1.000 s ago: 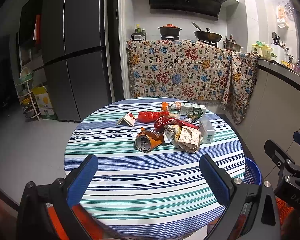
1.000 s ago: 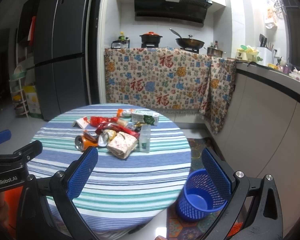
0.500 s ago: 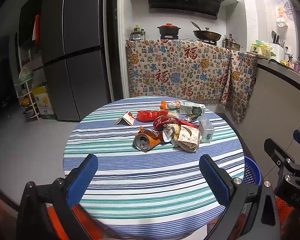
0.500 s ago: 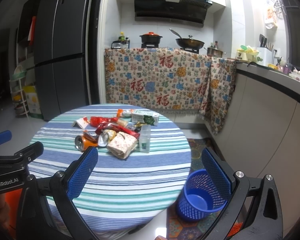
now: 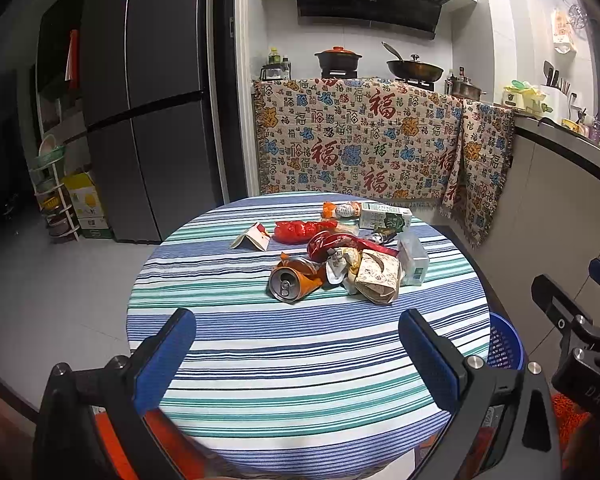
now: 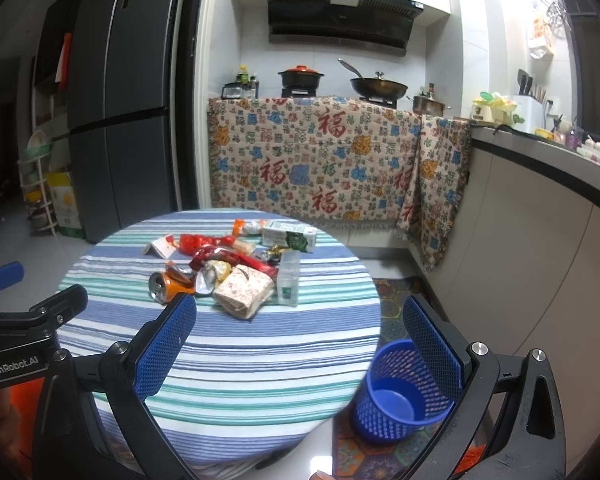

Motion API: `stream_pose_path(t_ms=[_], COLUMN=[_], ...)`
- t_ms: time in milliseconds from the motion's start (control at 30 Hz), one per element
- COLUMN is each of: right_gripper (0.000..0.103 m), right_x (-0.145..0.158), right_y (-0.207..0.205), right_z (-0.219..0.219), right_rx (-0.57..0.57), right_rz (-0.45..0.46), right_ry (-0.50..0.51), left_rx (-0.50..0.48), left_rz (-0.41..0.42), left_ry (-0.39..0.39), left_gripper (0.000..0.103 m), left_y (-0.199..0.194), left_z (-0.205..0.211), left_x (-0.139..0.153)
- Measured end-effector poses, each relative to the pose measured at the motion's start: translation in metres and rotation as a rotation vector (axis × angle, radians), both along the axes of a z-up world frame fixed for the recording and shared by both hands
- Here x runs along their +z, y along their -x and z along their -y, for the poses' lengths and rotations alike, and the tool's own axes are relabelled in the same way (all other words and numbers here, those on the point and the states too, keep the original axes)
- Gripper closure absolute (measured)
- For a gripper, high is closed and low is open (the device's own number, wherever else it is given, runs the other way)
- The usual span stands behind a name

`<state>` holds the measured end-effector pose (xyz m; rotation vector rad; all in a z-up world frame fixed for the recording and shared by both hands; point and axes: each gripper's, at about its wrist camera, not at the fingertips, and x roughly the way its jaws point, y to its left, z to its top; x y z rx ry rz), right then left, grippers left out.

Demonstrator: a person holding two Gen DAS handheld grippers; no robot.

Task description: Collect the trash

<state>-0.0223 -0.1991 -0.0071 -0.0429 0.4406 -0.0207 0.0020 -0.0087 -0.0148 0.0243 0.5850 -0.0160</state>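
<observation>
A pile of trash lies on the round striped table (image 5: 300,344): a crushed orange can (image 5: 290,279), a crumpled paper bag (image 5: 378,276), red wrappers (image 5: 304,229), a green-and-white carton (image 5: 384,216) and a clear plastic box (image 5: 413,258). The same can (image 6: 166,286), paper bag (image 6: 244,290) and carton (image 6: 289,236) show in the right wrist view. A blue mesh bin (image 6: 400,390) stands on the floor right of the table. My left gripper (image 5: 296,360) hangs open over the table's near edge. My right gripper (image 6: 300,344) is open too, short of the pile, with nothing held.
A tall dark fridge (image 5: 148,120) stands at the back left beside a small rack (image 5: 56,196). A patterned cloth (image 5: 360,148) drapes the stove counter, with pots above. A counter (image 6: 540,208) runs along the right. A patterned mat (image 6: 380,440) lies under the bin.
</observation>
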Motion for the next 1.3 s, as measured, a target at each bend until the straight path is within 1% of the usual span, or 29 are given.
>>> stream_pose_path(t_ms=[1300], right_gripper=[0.0], right_x=[0.0018], right_y=[-0.0036], right_z=[0.0011], right_rx=[0.003], right_rz=[-0.004], right_ry=[0.002], left_rx=[0.006], left_rz=[-0.011], left_ry=[-0.015], left_gripper=[0.0], left_y=[-0.0079], left_z=[-0.0026], left_x=[-0.0017])
